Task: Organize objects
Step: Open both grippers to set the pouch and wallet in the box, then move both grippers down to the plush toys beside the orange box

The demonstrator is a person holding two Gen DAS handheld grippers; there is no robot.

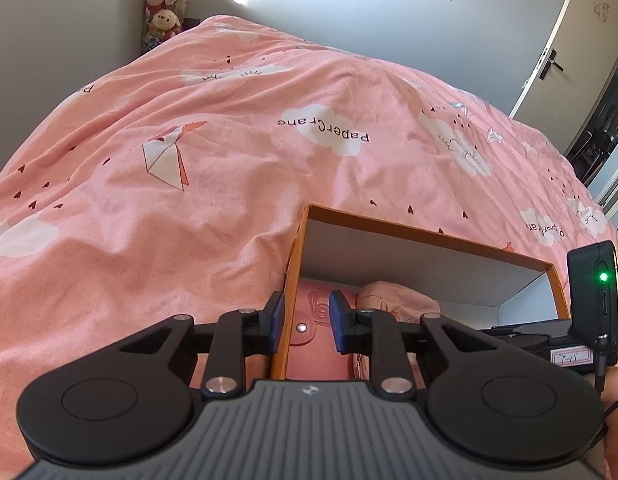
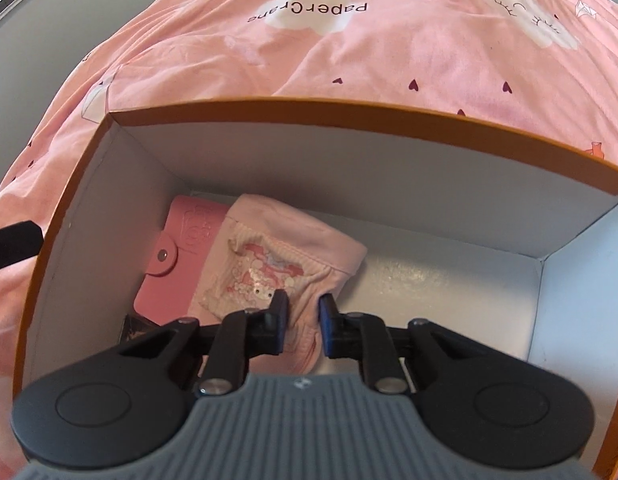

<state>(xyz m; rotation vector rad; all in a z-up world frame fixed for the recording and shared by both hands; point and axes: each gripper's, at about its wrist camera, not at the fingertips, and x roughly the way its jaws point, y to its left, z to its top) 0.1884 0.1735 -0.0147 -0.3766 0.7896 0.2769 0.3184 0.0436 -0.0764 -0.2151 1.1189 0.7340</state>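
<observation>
An orange cardboard box [image 2: 349, 114] with white inside walls lies on the pink bedspread. In it lie a pink snap wallet [image 2: 177, 256] and a pale pink printed garment [image 2: 269, 248], which overlaps the wallet's right side. My right gripper [image 2: 303, 316] reaches down into the box, its blue pads closed on a bunched fold of the garment's near end. My left gripper [image 1: 307, 320] straddles the box's left wall [image 1: 287, 312]: one pad is outside against it, the other inside and clear of it, over the wallet [image 1: 309, 344].
The pink bedspread [image 1: 229, 160] with cloud and paper-crane prints surrounds the box. The box floor [image 2: 449, 292] right of the garment is bare. A small dark item [image 2: 133, 330] sits at the box's near left. Plush toys [image 1: 165, 0] stand by the far wall, a door [image 1: 557, 52] at right.
</observation>
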